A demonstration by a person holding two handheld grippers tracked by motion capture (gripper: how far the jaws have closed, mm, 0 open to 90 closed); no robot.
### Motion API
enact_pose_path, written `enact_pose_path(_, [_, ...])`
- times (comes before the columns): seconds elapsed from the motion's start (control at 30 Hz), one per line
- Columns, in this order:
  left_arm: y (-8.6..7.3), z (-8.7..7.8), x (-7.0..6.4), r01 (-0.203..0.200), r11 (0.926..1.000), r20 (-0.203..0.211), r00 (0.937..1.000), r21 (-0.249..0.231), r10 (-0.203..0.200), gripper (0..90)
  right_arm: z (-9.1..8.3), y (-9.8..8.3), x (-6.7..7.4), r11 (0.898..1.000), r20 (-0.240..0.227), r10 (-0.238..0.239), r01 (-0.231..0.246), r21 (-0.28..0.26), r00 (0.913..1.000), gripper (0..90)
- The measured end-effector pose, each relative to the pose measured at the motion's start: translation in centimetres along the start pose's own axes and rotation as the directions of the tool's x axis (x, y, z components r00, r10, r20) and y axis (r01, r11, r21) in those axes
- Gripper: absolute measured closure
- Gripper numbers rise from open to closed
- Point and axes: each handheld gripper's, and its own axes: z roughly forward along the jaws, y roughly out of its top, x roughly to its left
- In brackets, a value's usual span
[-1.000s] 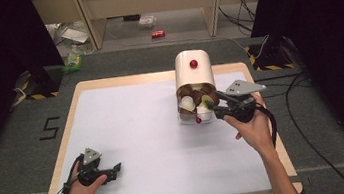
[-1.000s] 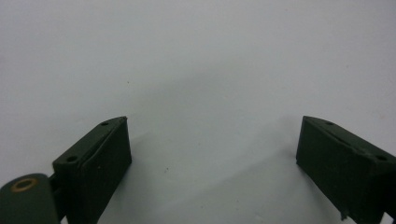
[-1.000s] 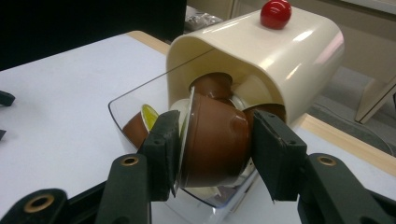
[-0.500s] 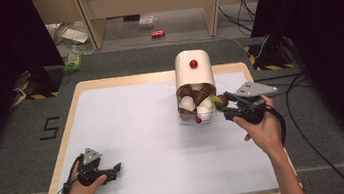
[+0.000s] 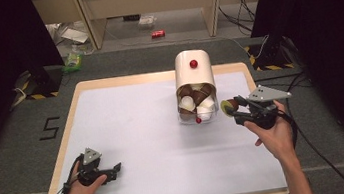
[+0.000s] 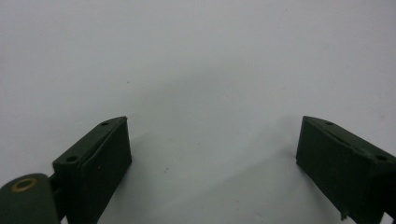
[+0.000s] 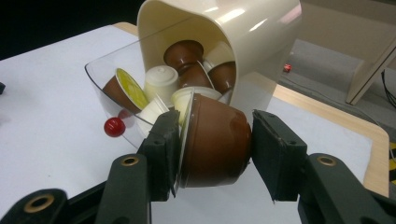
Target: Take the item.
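Right gripper (image 7: 215,144) around brown capsule (image 7: 215,140)

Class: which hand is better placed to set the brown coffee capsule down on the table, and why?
The right. Its tool is clamped on the brown capsule just beside the dispenser, while the left tool rests open on the table, far off near its front edge.

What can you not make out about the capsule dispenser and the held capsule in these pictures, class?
- Dispenser: capsules deeper inside, hidden by its cream hood in both the high and right gripper views.
- Brown capsule in the right gripper: foil lid seen edge-on, print unreadable.
- Clear tray: its underside and right wall, hidden by the capsule.
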Motion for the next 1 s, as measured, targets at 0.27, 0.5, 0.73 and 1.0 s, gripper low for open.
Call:
enact_pose_path(0.27, [0.0,0.0,0.0,0.000,1.0000,0.000,1.0000,0.000,0.000,9.7,-0.1,-1.3,-0.4,1.000,0.007,0.012,-0.012,0.027,0.9999,53.3])
enact_pose_path(0.5, [0.0,0.0,0.0,-0.002,1.0000,0.000,1.0000,0.002,0.002,9.7,0.4,-2.6,-0.8,0.998,0.018,0.021,-0.022,0.053,0.9996,53.2])
enact_pose_path(0.73, [0.0,0.0,0.0,-0.003,1.0000,0.000,1.0000,0.002,0.003,9.7,1.0,-3.4,-0.9,0.997,0.016,0.027,-0.028,0.072,0.9995,53.2])
enact_pose_path(1.0, [0.0,0.0,0.0,-0.003,1.0000,0.000,1.0000,0.002,0.003,9.7,1.8,-4.2,-0.9,0.995,0.015,0.030,-0.031,0.099,0.9994,53.2])
